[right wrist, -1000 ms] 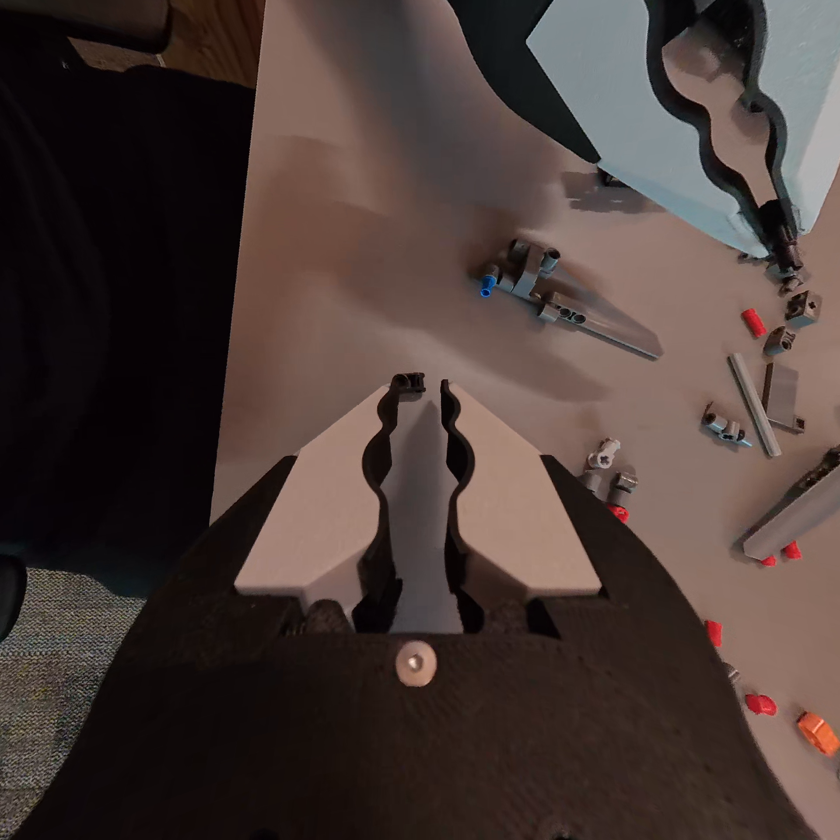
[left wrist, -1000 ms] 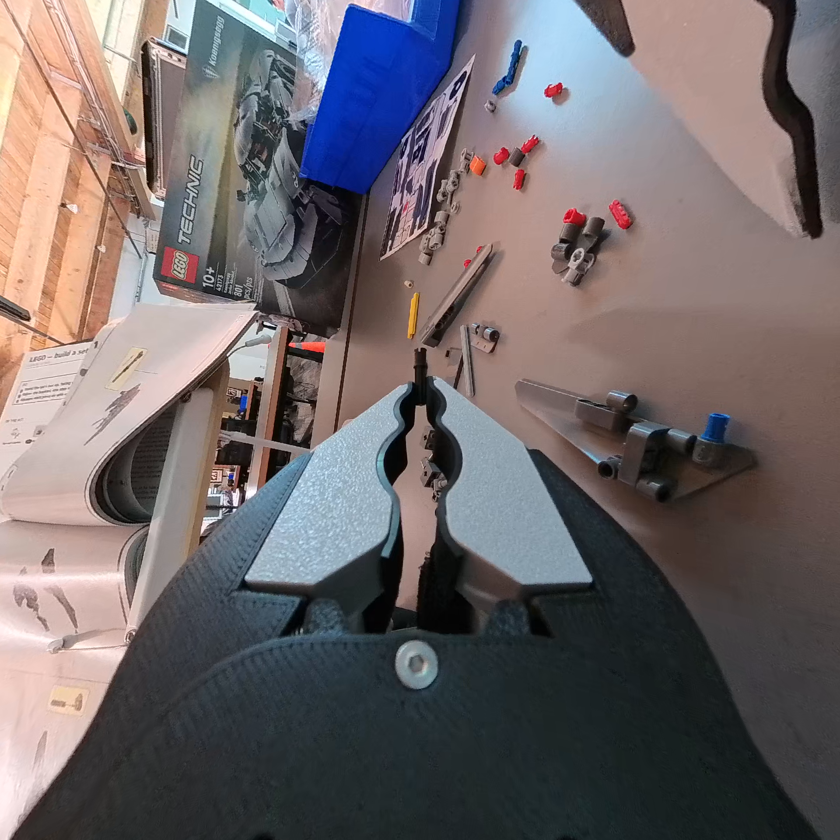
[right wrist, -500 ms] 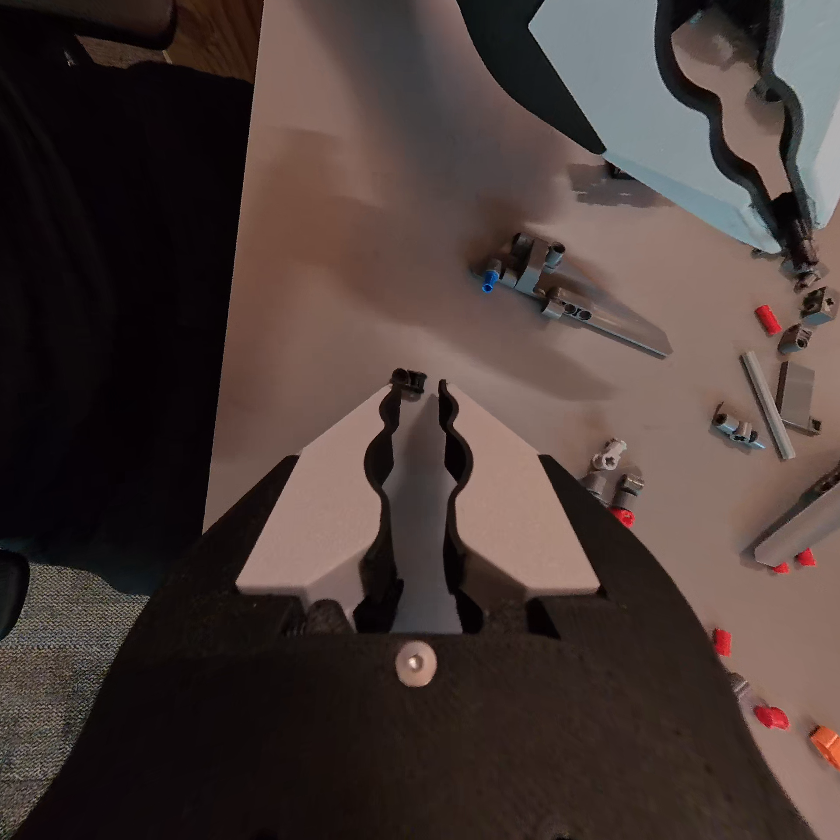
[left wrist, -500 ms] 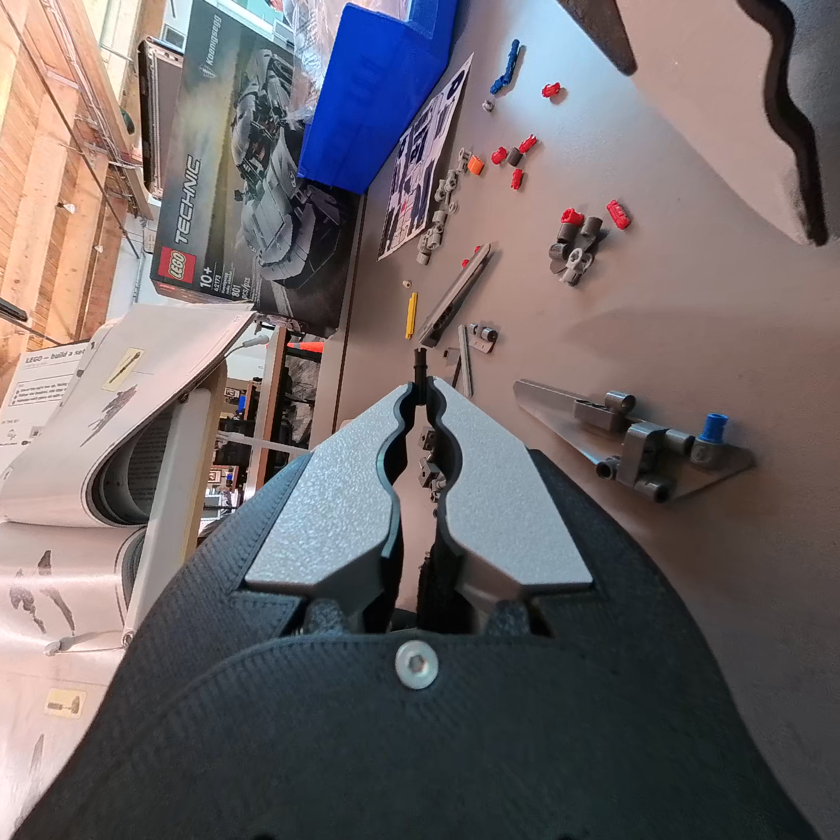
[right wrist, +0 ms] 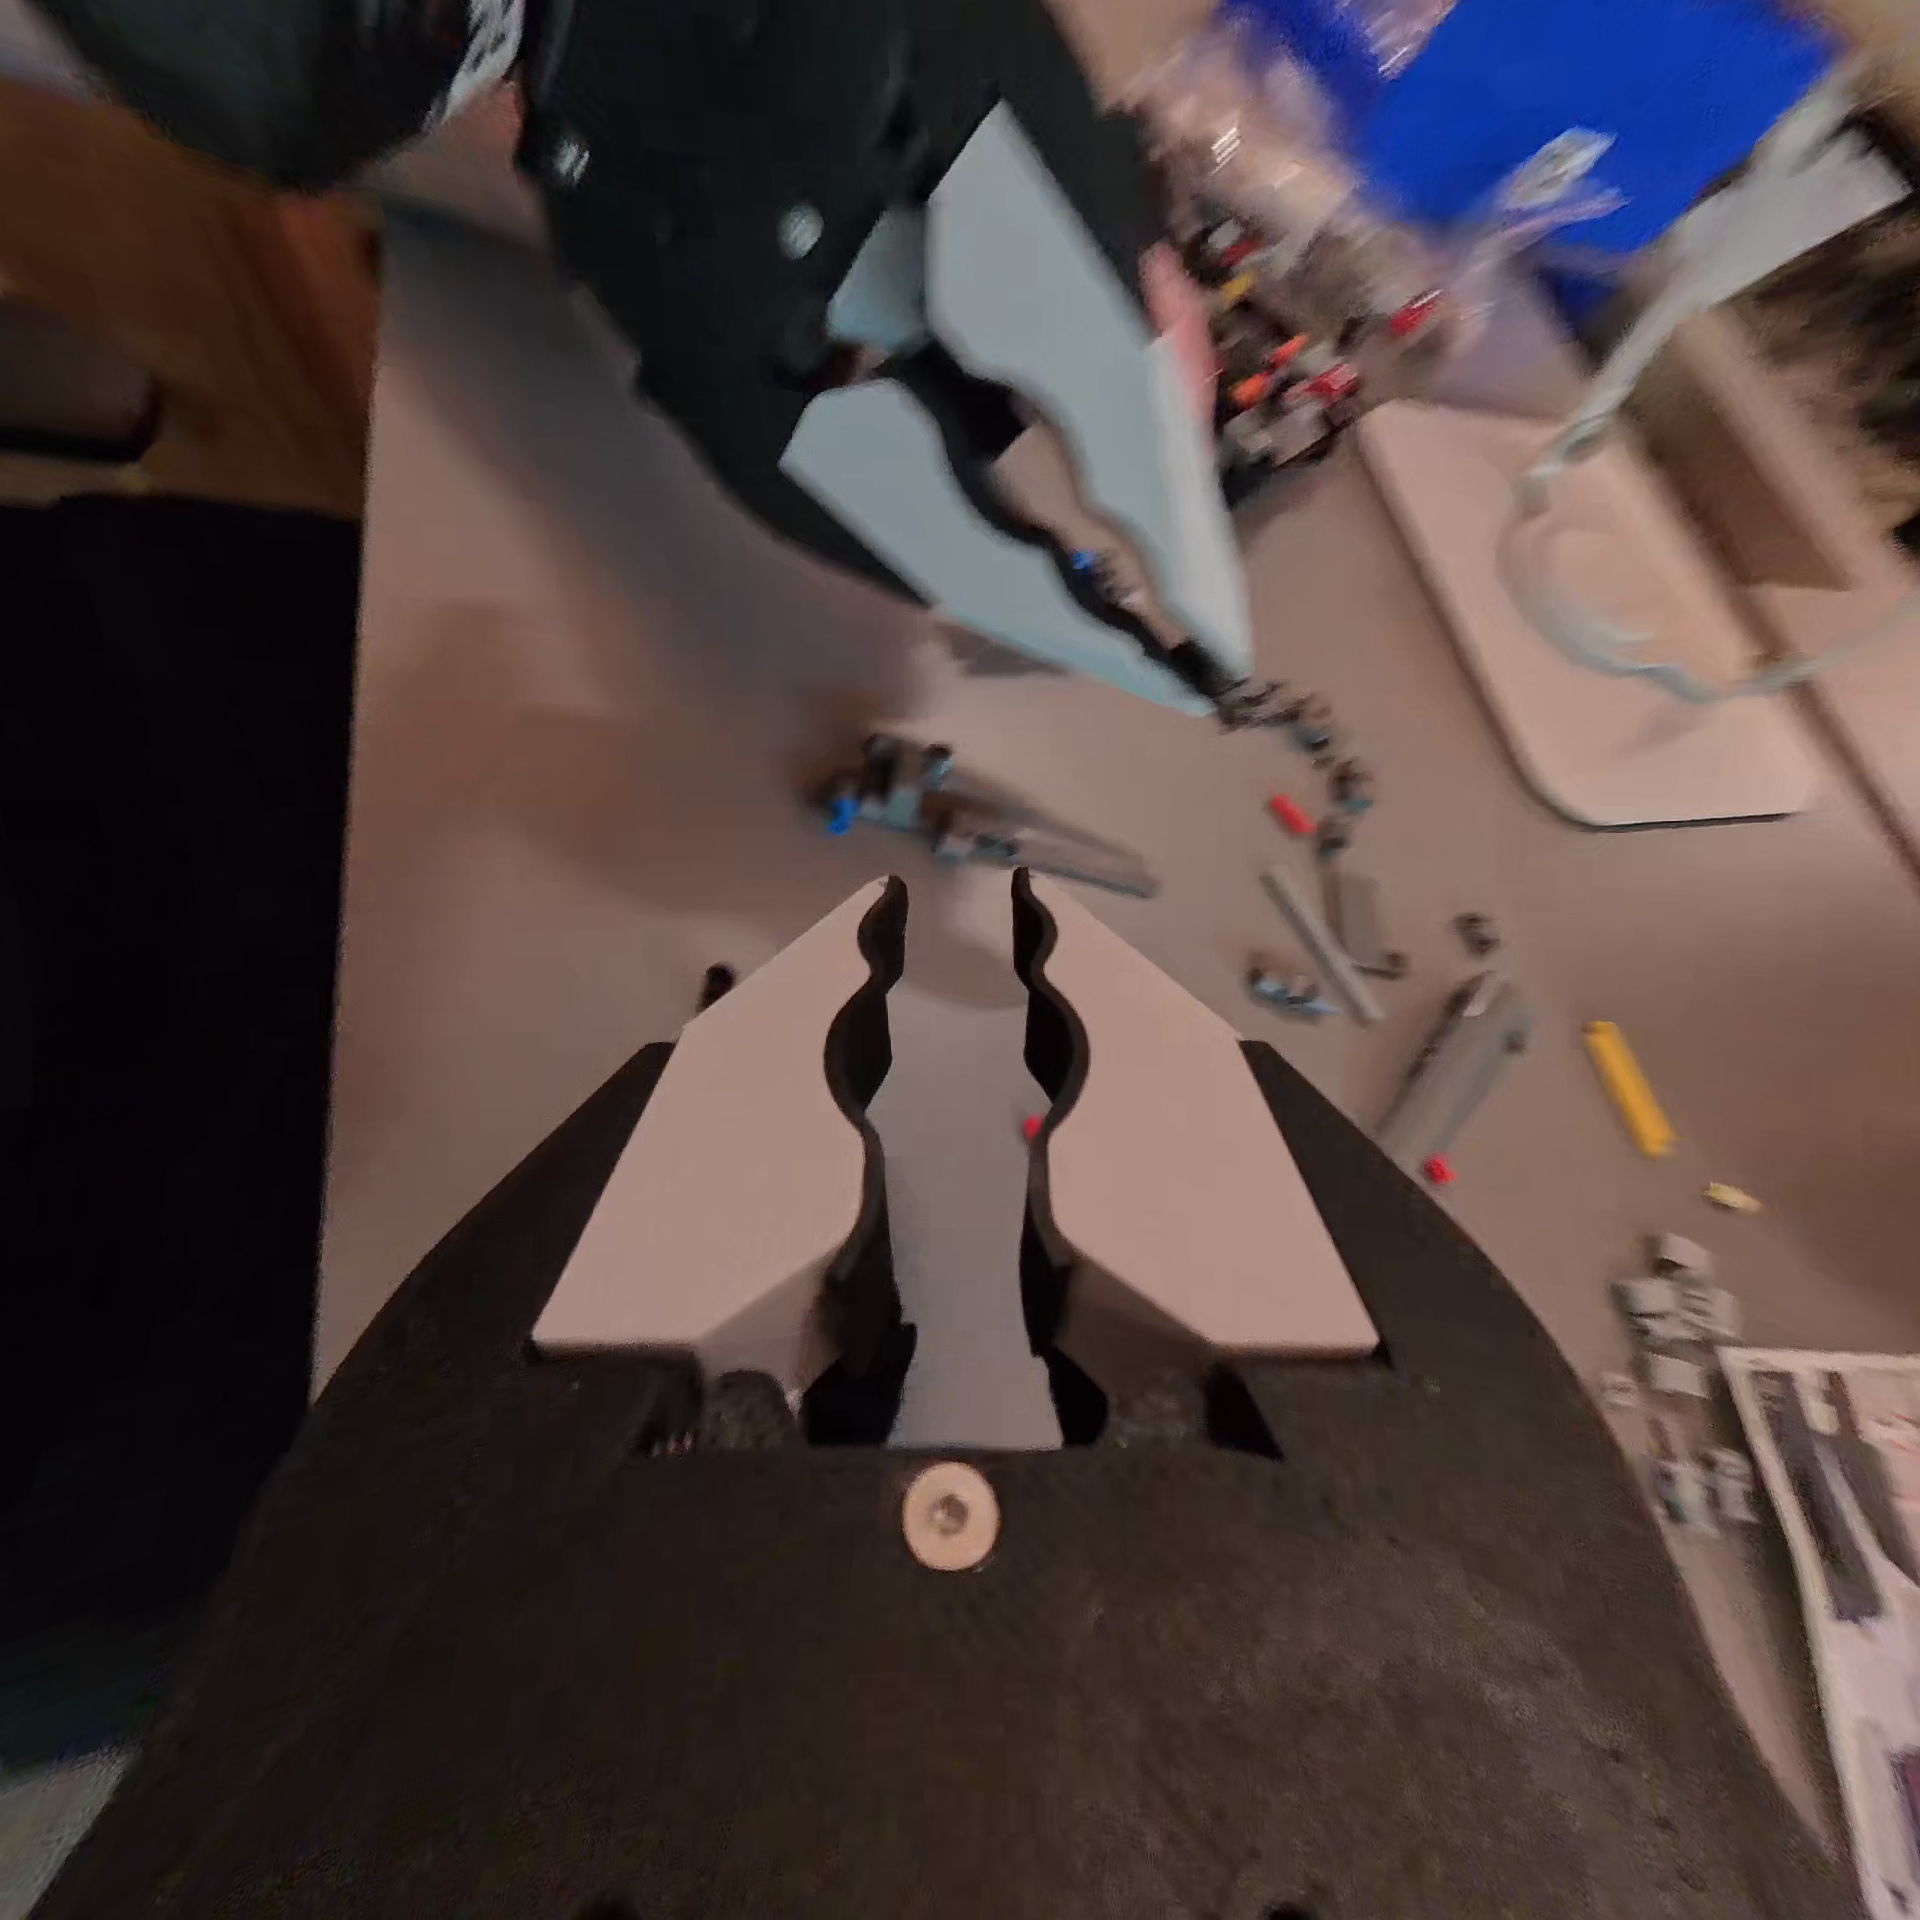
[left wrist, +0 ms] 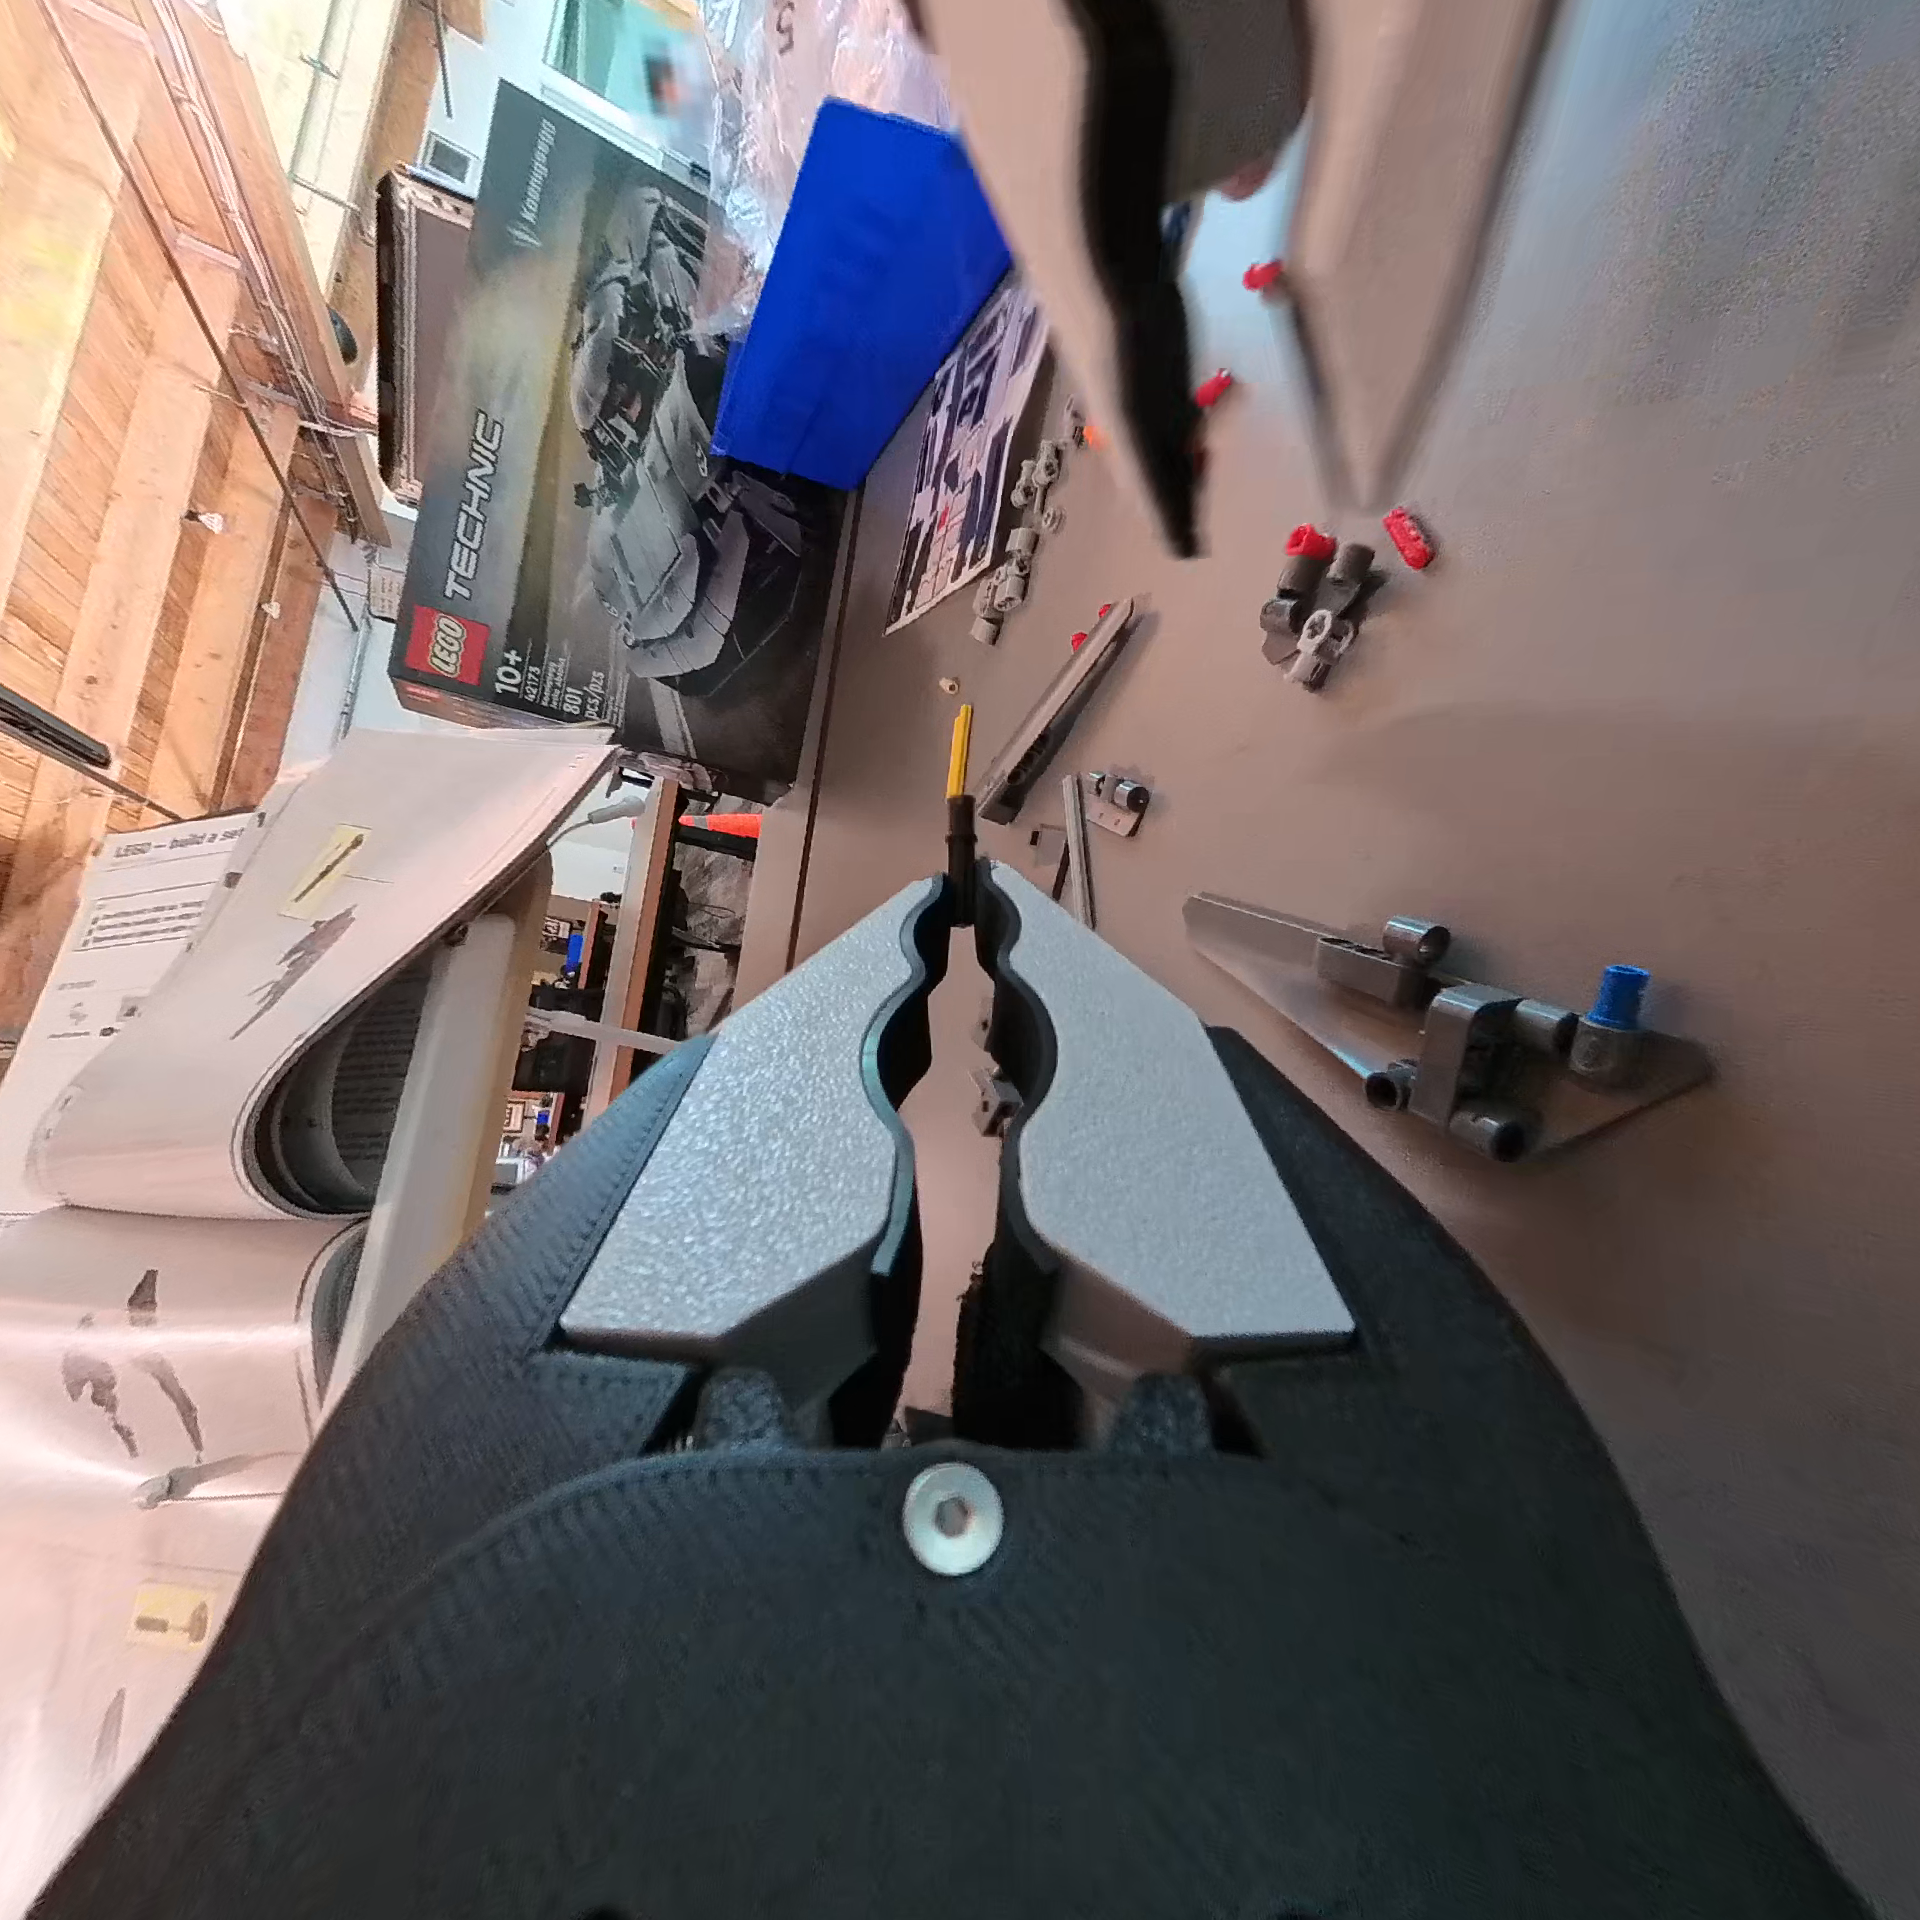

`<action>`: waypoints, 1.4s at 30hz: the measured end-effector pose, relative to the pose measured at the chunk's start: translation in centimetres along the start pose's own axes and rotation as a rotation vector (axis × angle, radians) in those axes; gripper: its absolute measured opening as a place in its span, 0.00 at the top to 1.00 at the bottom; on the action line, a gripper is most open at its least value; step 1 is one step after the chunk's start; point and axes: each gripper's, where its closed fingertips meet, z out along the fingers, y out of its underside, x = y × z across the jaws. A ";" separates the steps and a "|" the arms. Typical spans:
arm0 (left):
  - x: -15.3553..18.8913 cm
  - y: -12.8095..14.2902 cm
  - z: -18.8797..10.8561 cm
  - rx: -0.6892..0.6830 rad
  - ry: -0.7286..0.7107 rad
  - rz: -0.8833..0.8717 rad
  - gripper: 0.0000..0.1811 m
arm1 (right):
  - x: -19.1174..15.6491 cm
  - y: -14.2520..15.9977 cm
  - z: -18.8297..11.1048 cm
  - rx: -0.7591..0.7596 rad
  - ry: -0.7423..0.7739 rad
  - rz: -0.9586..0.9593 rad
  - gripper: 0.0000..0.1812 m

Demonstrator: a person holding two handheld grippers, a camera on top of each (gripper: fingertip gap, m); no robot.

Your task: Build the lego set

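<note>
My left gripper (left wrist: 964, 896) is shut on a small black pin (left wrist: 961, 847) that sticks out past its tips, held above the brown table (left wrist: 1558, 1351). A grey wedge assembly with a blue pin (left wrist: 1455, 1029) lies to its right; it also shows in the right wrist view (right wrist: 935, 821). My right gripper (right wrist: 951, 894) is open and empty above the table. A small black piece (right wrist: 717, 982) shows just left of its left finger. This gripper appears blurred at the top of the left wrist view (left wrist: 1174, 312). The right wrist view is blurred.
Loose red, grey and black parts (left wrist: 1309, 613) and a yellow axle (left wrist: 958, 743) lie scattered on the table. A sticker sheet (left wrist: 966, 457), a blue bin (left wrist: 852, 332) and the set's box (left wrist: 582, 447) stand at the far edge. An open instruction booklet (left wrist: 312, 935) is on the left. My right fingertips sit around 8 cm from my left ones.
My right gripper has swung fast across the table and opened wider; the black piece at its left fingertip now sits beside the finger. My left gripper still holds the black pin.
</note>
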 end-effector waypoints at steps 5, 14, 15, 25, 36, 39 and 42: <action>0.2 -0.3 -0.1 0.013 0.005 0.018 1.00 | 3.3 -2.3 -0.6 0.040 0.263 -0.124 0.92; 0.6 -1.0 -0.5 0.036 0.010 0.058 1.00 | 4.3 -1.5 1.9 -0.215 0.444 -0.524 0.93; 0.6 -1.1 -0.5 0.038 0.012 0.056 1.00 | 4.4 -1.3 2.1 -0.236 0.454 -0.554 0.93; 1.1 -1.5 -0.8 0.043 0.035 0.075 0.99 | 4.3 -1.1 3.0 -0.286 0.514 -0.685 0.99; 0.1 -1.9 -0.9 0.085 0.007 0.014 0.96 | 4.1 -1.6 2.5 -0.033 0.345 -0.298 0.99; 0.3 -2.0 -1.2 0.109 0.036 0.037 0.92 | 4.0 -1.7 2.2 0.003 0.297 -0.247 0.99; 0.6 -2.3 -1.3 0.118 0.045 0.072 0.93 | 3.6 -1.5 2.3 0.001 0.272 -0.249 0.99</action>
